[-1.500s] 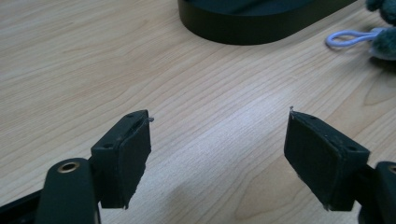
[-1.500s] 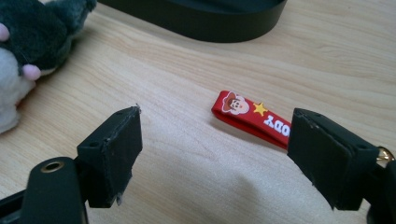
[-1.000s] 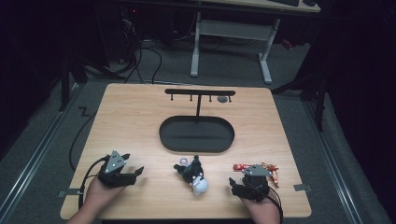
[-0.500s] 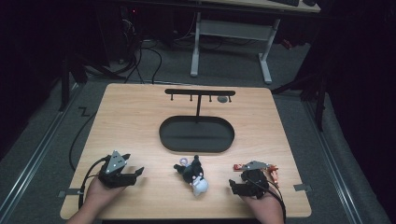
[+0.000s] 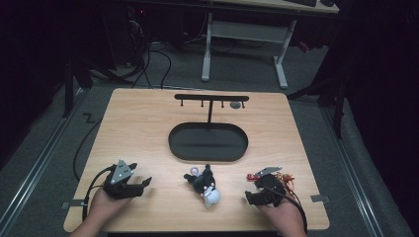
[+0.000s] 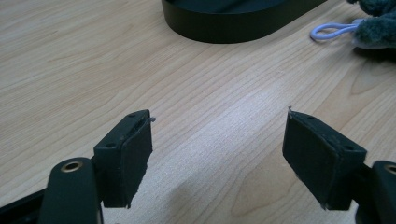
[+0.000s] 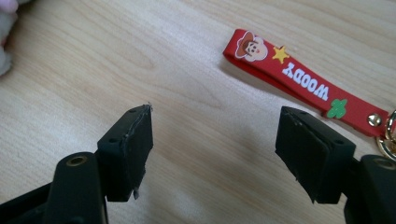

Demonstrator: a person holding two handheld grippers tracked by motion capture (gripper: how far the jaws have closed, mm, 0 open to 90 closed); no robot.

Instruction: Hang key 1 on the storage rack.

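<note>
Approach step, nothing grasped. Right gripper (image 7: 215, 154) jaws apart, just been closing slightly, bare table between them; red Woody strap (image 7: 303, 84) lies flat just beyond right jaw. Left gripper (image 6: 217, 156) spread wide, idle. Next: shift over strap, pinch, likely carry to hook stand (image 5: 211, 98).

A pale wooden surface (image 5: 138, 128) with visible grain carries a black oval tray (image 5: 208, 142) at its middle, shallow and dark inside. From the far side of the tray a thin black post rises to a horizontal hanger bar (image 5: 211, 98) with small pegs pointing down; a small grey round thing (image 5: 235, 104) hangs near its right end. Beyond the surface, on the grey carpeted floor (image 5: 247, 69), stand the white legs of another desk (image 5: 242, 30), and black cables (image 5: 148, 64) trail across the floor at far left. The room around is dark.
</note>
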